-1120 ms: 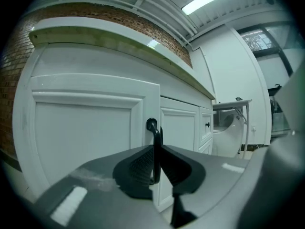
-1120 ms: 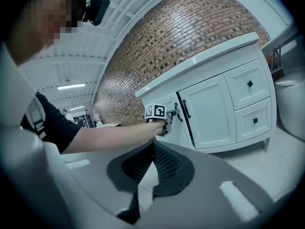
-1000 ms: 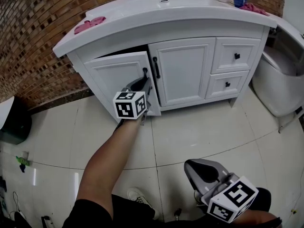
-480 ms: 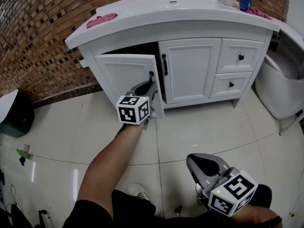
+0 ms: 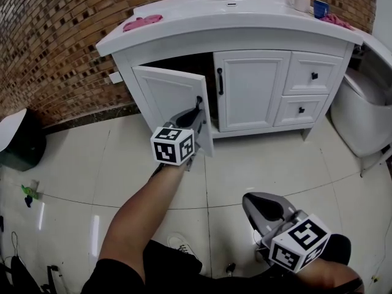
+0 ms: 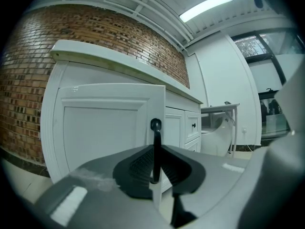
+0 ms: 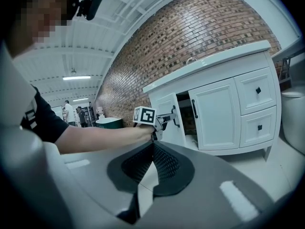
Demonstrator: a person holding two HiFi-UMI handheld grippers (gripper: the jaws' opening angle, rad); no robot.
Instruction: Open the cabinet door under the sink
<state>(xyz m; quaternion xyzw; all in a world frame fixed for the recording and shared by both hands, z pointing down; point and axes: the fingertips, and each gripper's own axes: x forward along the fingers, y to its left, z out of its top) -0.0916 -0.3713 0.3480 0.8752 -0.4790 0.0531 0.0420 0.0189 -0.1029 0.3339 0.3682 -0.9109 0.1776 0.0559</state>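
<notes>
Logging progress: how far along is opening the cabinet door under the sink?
Done: the cabinet door stands swung partly out, dark interior showing. In hand: the left hand-held gripper is shut on its black handle. Left: probably pulling it wider. The right hand-held gripper hangs shut, empty.

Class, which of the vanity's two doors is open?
The left door, nearest the brick wall: it stands ajar, its black handle gripped by the left gripper. The right door sits flush.

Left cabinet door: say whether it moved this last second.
Yes: the left cabinet door swung further open by its handle, away from the closed middle door.
</notes>
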